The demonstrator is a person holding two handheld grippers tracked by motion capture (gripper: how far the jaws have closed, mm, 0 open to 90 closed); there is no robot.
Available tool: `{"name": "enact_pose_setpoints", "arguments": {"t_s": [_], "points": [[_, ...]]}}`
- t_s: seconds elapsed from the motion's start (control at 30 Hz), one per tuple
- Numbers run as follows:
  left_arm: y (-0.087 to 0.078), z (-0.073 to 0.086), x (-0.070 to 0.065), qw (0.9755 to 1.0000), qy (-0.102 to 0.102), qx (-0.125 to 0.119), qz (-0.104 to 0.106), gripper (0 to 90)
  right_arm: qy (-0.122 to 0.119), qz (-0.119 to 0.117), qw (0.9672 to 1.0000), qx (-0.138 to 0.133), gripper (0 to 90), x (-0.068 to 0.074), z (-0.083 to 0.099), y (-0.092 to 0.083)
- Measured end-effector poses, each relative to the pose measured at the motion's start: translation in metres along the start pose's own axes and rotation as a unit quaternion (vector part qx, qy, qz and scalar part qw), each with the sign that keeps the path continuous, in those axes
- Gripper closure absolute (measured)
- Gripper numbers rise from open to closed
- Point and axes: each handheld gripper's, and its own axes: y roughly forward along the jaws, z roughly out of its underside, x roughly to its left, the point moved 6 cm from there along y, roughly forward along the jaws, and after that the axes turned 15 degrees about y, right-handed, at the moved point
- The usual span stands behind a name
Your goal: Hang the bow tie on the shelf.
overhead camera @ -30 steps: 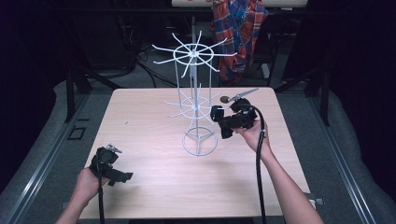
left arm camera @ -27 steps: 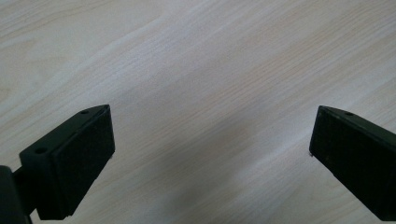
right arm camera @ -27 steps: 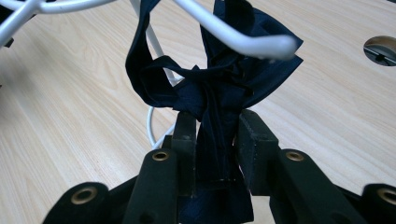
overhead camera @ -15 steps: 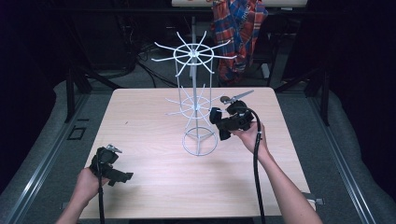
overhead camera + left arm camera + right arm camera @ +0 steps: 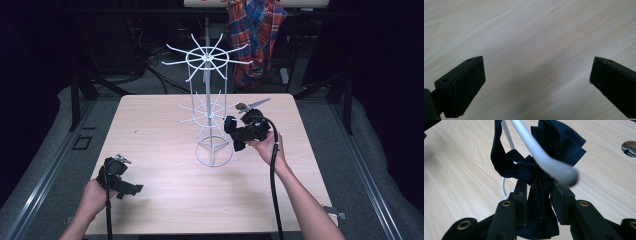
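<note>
A white wire rack (image 5: 207, 60) with spoked arms stands on the wooden table (image 5: 150, 125). My right gripper (image 5: 233, 134) is at the rack's lower right side and points toward it. In the right gripper view its pads (image 5: 522, 192) are shut on a dark navy cloth piece (image 5: 554, 142), which is looped around a white rack arm (image 5: 544, 157). The jaws have just been opening a little, with the cloth still pinched between them. My left gripper (image 5: 131, 190) rests near the table's front left corner. Its jaws (image 5: 537, 77) are open over bare wood.
A metal tool (image 5: 252, 105) lies on the table just behind the right gripper. A plaid garment (image 5: 255, 35) hangs beyond the table's far edge. The rack's round base (image 5: 213, 152) sits mid-table. Dark floor surrounds the table.
The rack's top spokes have turned slightly. Both hands stay where they were, and the right gripper still holds the cloth at the rack.
</note>
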Motion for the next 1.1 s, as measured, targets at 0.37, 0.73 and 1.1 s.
{"name": "enact_pose_setpoints", "arguments": {"t_s": [0.37, 0.73, 1.1], "points": [[0.000, -0.001, 0.000, 1.0000, 0.003, 0.002, 0.001, 0.3, 0.009, -0.007, 0.9999, -0.005, 60.0, 0.001, 0.001, 0.002], [0.001, -0.002, 0.000, 1.0000, 0.004, 0.000, 0.002, 0.3, 0.000, -0.009, 0.9999, -0.006, 47.3, 0.004, 0.003, -0.006], [0.002, -0.007, -0.001, 0.9999, 0.010, -0.002, 0.004, 0.3, -0.009, 0.007, 0.9999, -0.011, 34.1, 0.003, 0.009, -0.023]]}}
